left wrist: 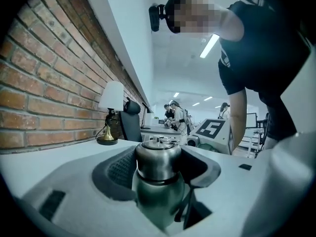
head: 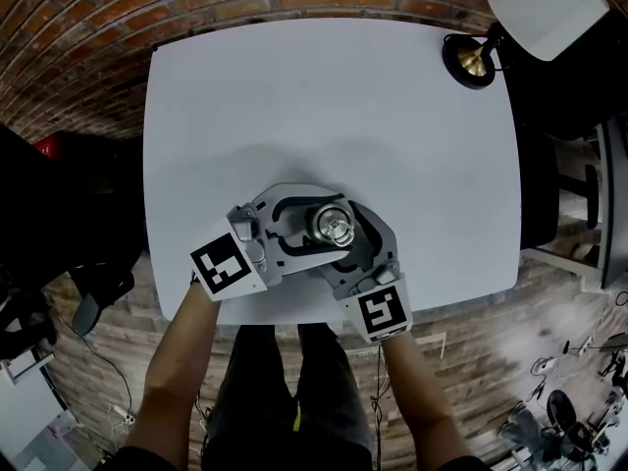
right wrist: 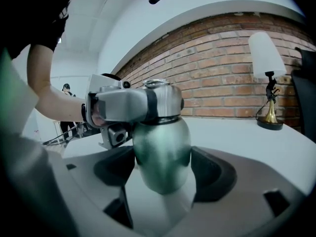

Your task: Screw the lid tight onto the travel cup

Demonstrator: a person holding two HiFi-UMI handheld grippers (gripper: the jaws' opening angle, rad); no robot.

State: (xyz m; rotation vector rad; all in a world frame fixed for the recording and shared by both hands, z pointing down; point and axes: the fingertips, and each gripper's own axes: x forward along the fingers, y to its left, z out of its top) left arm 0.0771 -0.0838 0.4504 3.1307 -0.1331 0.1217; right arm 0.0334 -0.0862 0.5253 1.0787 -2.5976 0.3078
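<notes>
A travel cup with a green body point(right wrist: 162, 152) and a steel lid point(head: 332, 226) stands upright near the front edge of the white table point(head: 324, 106). My left gripper point(head: 316, 222) comes in from the left, level, with its pads pressed on the lid point(left wrist: 158, 159); its grey jaw wraps the lid in the right gripper view. My right gripper point(head: 343, 243) reaches in from the front right, tilted down a little. It is shut on the green body point(left wrist: 159, 201) below the lid. The cup's base is hidden between the jaws.
A brass lamp point(head: 471, 59) with a white shade point(head: 547, 8) stands at the table's far right corner. A brick wall point(head: 118, 27) runs behind the table. The table's front edge point(head: 294, 320) lies just under both hands. People stand at desks in the background point(left wrist: 175, 115).
</notes>
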